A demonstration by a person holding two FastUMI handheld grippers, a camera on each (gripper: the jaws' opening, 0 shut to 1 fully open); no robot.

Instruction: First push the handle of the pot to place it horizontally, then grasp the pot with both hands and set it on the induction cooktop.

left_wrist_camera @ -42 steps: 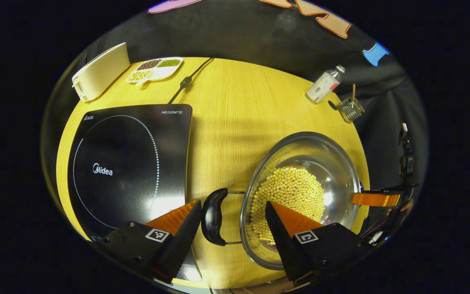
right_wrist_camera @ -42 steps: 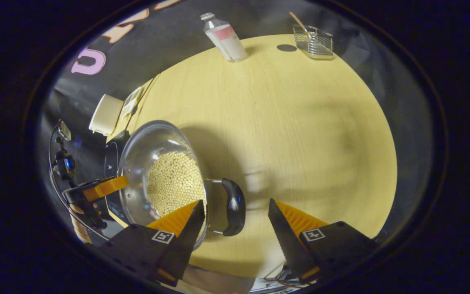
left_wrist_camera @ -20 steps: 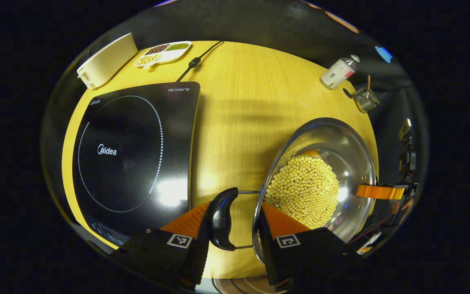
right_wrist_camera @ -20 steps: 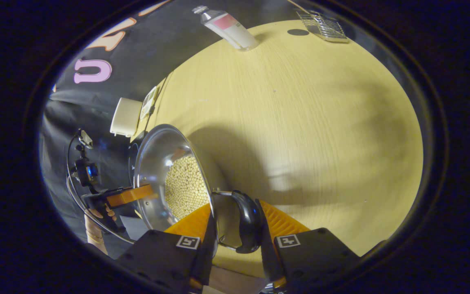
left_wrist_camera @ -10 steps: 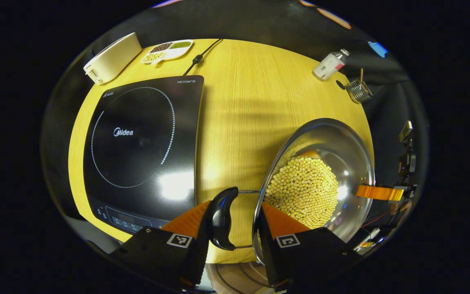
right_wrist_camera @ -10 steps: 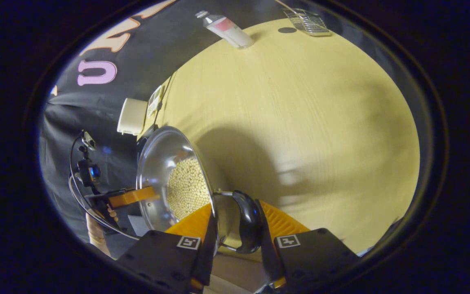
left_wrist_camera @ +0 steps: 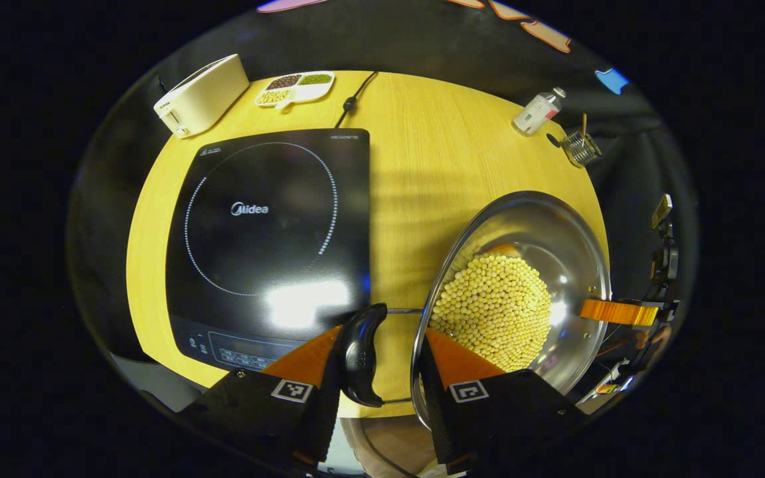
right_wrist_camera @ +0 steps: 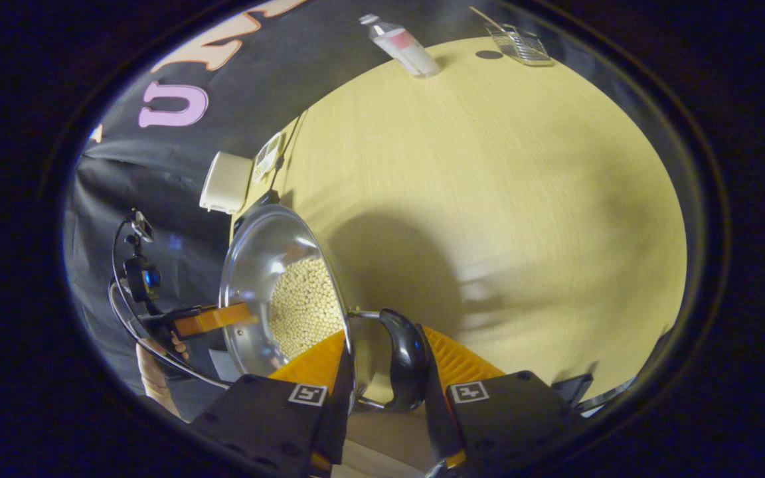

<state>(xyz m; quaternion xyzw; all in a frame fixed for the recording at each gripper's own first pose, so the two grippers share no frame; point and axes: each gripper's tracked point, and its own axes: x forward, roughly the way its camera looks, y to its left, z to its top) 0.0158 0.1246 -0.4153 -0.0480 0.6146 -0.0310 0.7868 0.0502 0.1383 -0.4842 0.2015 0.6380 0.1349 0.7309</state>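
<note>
Your table [left_wrist_camera: 416, 153] has dropped away and the induction cooktop [left_wrist_camera: 269, 232] has slid toward centre, so the pot [left_wrist_camera: 522, 292] of beans is airborne at four o'clock, travelling cooktop-ward; your left gripper [left_wrist_camera: 376, 362] and right gripper [right_wrist_camera: 382, 372] each stay clamped on a black side handle [left_wrist_camera: 361, 355].

I can read one word — "Midea" — printed in white inside the dotted ring on the black cooktop [left_wrist_camera: 269, 226]; its other small markings are too blurred to read.
</note>
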